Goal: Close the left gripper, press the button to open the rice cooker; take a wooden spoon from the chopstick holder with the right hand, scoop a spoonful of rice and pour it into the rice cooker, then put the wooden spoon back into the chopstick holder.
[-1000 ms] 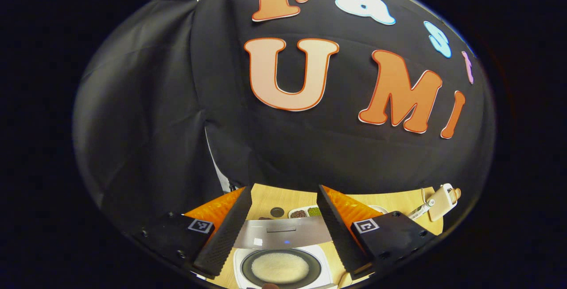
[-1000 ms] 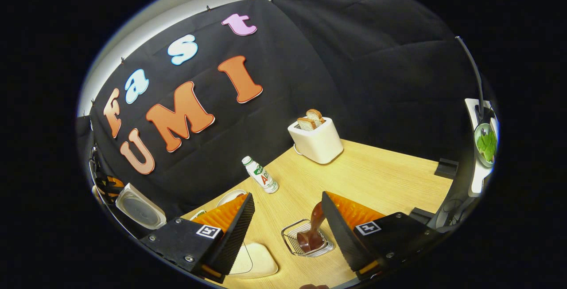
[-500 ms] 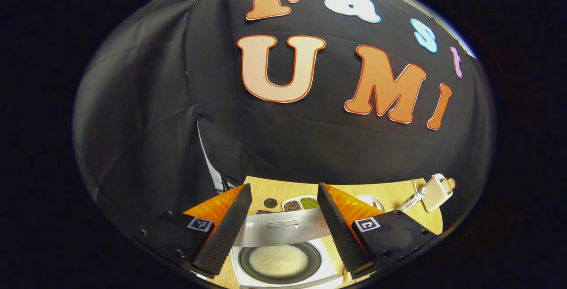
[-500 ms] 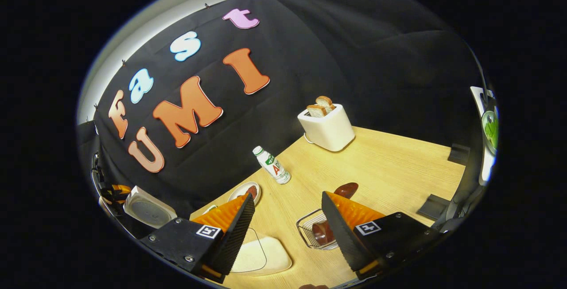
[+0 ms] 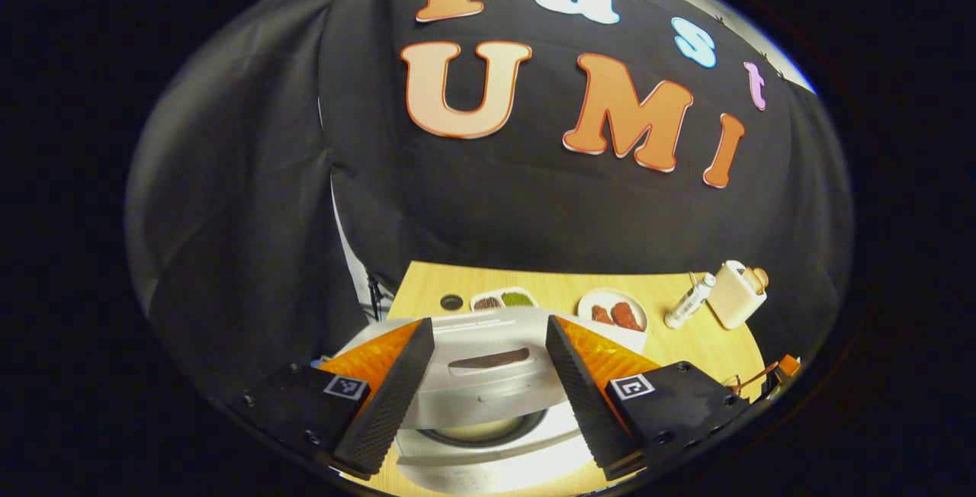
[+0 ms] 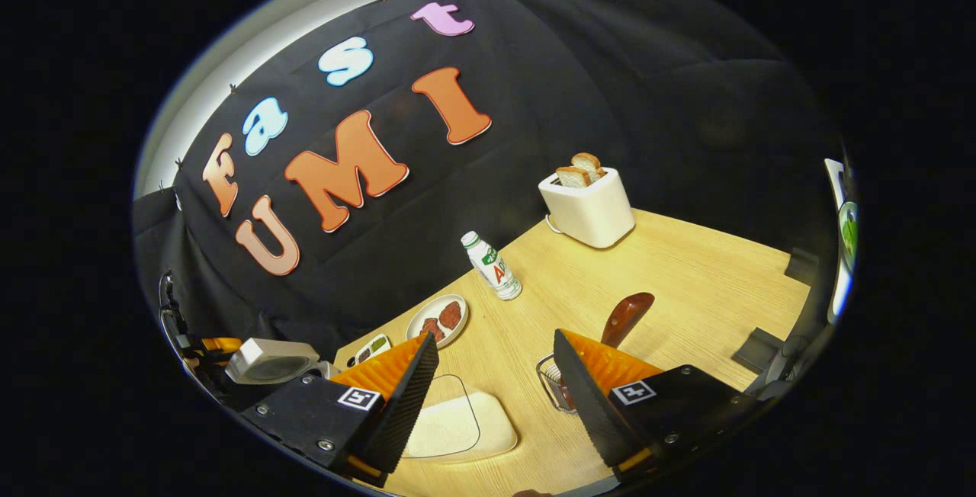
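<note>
Both grippers have pulled back with fingers wide and holding nothing, the wooden spoon (image 6: 624,317) stands again in the chopstick holder (image 6: 550,385), and the rice cooker (image 5: 488,398) lid has come lower, so the task looks finished.

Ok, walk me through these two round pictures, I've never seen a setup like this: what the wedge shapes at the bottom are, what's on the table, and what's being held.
Each picture comes from a camera riding on a hand-held gripper that a person carries. The wedges at the bottom are that gripper's own two fingers.

The left gripper looks down at a rice cooker with its lid tilted over the pot. Its fingers are apart and hold nothing.

The right gripper is also open and empty. Near it on the wooden table stand a wire holder with a wooden spoon in it, a white dish of rice, a small bottle, a plate of food and a toaster with bread.
</note>
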Demonstrator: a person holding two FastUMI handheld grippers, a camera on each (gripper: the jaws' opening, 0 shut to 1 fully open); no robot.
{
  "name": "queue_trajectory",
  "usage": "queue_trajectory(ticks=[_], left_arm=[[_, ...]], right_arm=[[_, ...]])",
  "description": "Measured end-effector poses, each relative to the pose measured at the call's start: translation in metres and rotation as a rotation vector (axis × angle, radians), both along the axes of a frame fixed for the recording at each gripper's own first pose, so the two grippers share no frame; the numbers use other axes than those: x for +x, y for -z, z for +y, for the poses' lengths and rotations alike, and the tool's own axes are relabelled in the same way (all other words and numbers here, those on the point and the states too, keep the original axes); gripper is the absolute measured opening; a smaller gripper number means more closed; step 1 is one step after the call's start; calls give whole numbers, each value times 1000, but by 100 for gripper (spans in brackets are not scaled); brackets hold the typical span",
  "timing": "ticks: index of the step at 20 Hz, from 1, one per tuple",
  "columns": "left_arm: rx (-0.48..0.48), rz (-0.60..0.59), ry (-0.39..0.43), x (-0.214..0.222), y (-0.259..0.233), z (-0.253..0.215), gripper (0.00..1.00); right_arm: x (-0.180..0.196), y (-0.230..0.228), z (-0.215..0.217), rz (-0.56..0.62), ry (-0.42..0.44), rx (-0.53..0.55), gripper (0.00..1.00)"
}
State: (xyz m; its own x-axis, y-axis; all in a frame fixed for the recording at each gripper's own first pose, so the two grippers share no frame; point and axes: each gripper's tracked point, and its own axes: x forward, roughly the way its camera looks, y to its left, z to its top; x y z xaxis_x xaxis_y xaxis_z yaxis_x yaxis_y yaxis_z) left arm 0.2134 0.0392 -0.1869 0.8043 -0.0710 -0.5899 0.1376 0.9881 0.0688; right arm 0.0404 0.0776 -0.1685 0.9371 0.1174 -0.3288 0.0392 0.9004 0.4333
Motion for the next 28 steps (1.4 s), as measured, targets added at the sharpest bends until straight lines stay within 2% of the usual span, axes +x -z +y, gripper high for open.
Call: queue_trajectory(ticks=[3,6,11,16,18,19,23,28], left_arm=[[5,20,-17,-19,32,6,99],[42,23,-31,-30,48,7,99],[69,38,-61,-41,72,8,99],[97,71,-47,-58,98,9,99],[116,138,-18,-76,113,10,100],[111,99,2,-73,109,8,100],[97,121,-2,-78,111,9,100],[109,20,-30,-72,100,6,100]], right_arm=[[-4,3,3,14,-14,-14,94],[-8,6,9,21,-23,-13,94],[-11,13,15,16,-45,-72,94],[-16,18,12,38,-46,-75,95],[-17,20,11,44,-43,-79,95],[-16,20,11,46,-45,-85,95],[-14,21,20,52,-74,-90,95],[-21,16,26,39,-89,-123,95]])
